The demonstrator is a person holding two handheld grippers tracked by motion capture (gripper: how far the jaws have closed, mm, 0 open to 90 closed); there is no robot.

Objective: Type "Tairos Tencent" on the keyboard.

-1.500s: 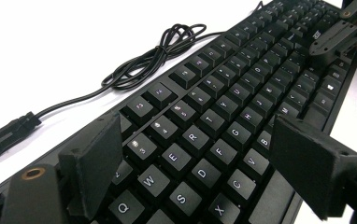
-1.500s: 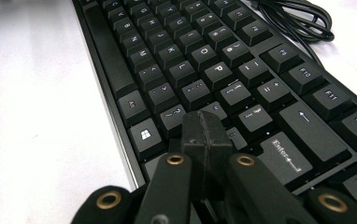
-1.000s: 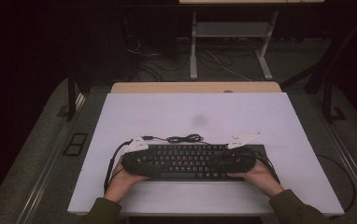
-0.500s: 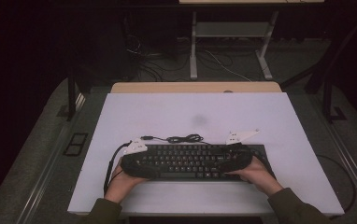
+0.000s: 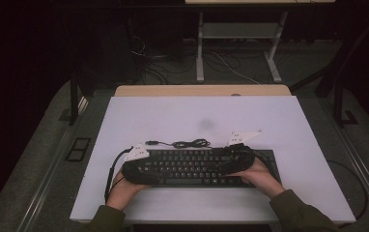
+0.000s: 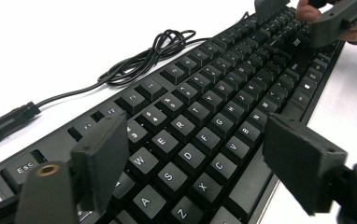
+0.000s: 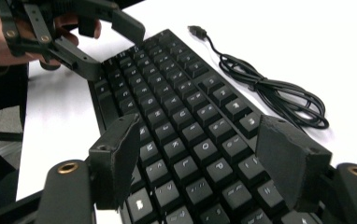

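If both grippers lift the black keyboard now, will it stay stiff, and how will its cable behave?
The keyboard is a flat, rigid-looking slab, so it probably stays straight with little sag. Its cable lies loosely coiled behind it and looks floppy; it will likely trail and drag. The smooth edges may slip between the open jaws.

The right tongs [image 5: 236, 159] have slid inward along the keyboard [image 5: 197, 166] toward its middle

Matt black plastic keyboard [image 6: 204, 121] lies on a smooth white table [image 5: 173, 116]

Keyboard [image 5: 197, 166] on table [image 5: 289, 121], cable [image 5: 190, 143] just behind it.
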